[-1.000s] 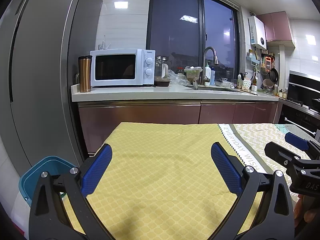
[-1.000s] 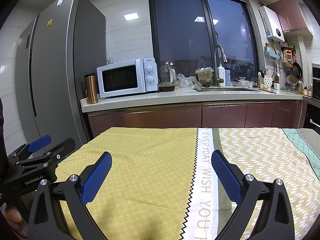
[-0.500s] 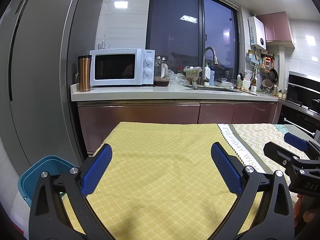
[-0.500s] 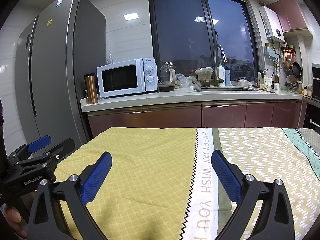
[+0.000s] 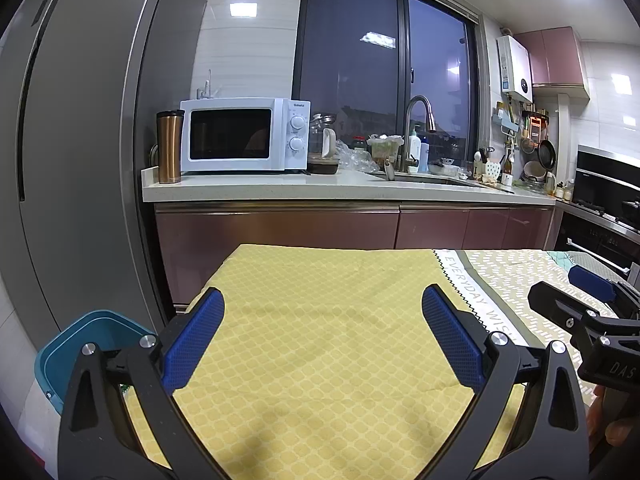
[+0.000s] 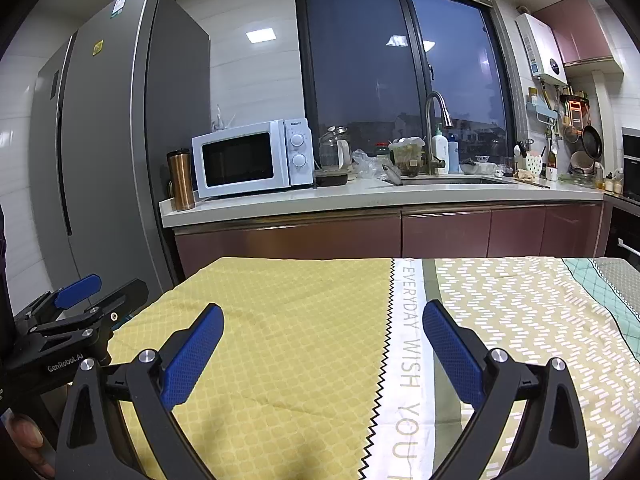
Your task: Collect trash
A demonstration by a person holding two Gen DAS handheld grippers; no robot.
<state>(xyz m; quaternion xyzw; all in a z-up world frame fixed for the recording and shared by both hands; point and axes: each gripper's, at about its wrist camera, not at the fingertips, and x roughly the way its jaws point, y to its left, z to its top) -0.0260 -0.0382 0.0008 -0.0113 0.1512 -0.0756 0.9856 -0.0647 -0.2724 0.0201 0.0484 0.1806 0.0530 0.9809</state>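
Left wrist view: the left gripper (image 5: 324,336) hovers over a table spread with a yellow-patterned tablecloth (image 5: 320,320), fingers wide apart and holding nothing; a teal bin (image 5: 80,344) stands on the floor just beside the table's left edge. Right wrist view: the right gripper (image 6: 320,344) is likewise spread wide and empty above the cloth's printed white stripe (image 6: 408,340). No trash is visible on the cloth in either view; its whereabouts cannot be told. Judged stage: either before the first pickup or after the last. The next move calls for locating a piece of trash, closing on it, and carrying it to the bin
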